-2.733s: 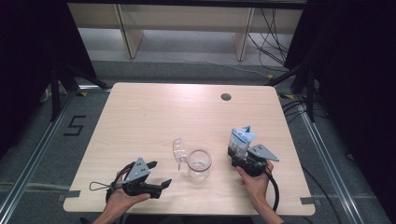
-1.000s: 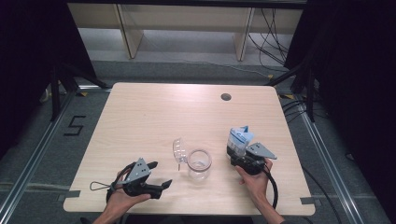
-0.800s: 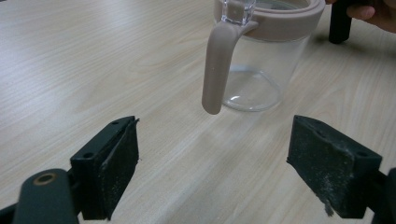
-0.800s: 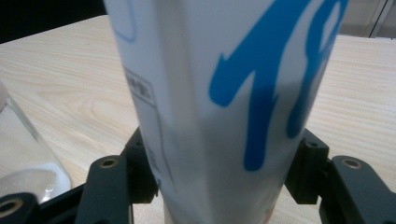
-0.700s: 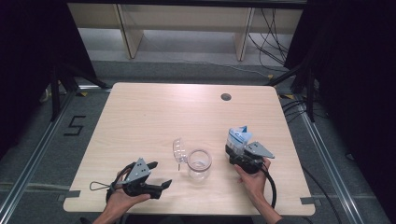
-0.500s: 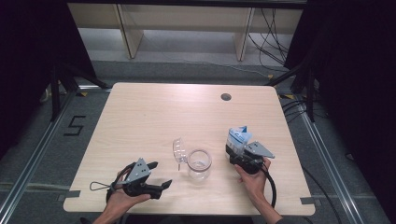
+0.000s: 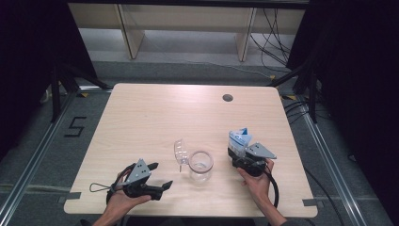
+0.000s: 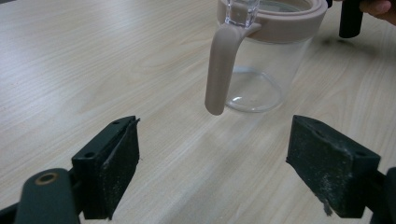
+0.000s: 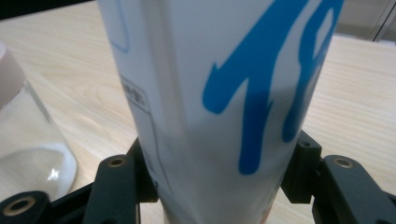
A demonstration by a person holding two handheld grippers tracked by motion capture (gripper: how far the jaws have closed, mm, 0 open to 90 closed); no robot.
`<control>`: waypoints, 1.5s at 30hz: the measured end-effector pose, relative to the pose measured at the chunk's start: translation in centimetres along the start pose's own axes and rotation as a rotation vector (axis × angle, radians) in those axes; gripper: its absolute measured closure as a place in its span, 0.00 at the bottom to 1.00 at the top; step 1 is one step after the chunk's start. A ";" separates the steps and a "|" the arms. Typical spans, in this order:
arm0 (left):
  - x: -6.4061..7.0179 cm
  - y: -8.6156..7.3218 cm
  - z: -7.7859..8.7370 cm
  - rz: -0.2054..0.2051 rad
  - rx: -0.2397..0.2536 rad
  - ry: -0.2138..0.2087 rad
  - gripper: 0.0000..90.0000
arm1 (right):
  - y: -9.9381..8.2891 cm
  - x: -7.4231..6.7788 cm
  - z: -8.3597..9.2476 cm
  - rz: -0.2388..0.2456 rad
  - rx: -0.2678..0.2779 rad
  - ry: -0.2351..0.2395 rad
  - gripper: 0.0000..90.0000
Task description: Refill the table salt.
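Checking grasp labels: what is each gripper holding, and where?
Right gripper: white-and-blue carton, clamped across its lower body. Left gripper: nothing, jaws open before the glass jar.

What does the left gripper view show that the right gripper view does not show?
Left gripper view: the left tool with its jaws wide apart and nothing between them, and the beige handle hanging from the jar's rim.

Right gripper view: the right tool, whose jaws have just been closing, pressed on both sides of a white carton with blue print.

Both: the clear glass jar with its beige rim, and the light wooden table.
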State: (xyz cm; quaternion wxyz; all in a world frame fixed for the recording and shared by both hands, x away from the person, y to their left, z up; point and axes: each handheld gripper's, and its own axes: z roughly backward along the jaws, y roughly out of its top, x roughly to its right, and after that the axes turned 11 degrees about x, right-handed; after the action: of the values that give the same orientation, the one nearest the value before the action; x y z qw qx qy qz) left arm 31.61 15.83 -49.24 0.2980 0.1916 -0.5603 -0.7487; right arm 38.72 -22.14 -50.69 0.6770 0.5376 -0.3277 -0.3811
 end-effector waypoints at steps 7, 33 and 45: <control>0.0 0.0 0.0 0.000 0.000 0.000 0.18 | 0.4 -0.8 0.9 0.057 -0.025 0.033 0.51; -0.2 -0.1 -0.2 -0.002 -0.009 0.004 0.18 | 1.5 -2.2 2.4 0.288 -0.023 0.055 0.51; -0.2 -0.1 -0.2 0.002 -0.013 0.008 0.18 | 1.7 -2.4 2.9 0.365 -0.033 0.039 0.51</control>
State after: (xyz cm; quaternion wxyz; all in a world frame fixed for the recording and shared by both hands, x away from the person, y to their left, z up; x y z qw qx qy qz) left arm 31.87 15.87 -49.40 0.3022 0.1922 -0.5546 -0.7511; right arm 35.31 -21.21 -48.48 0.7496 0.4654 -0.4005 -0.2470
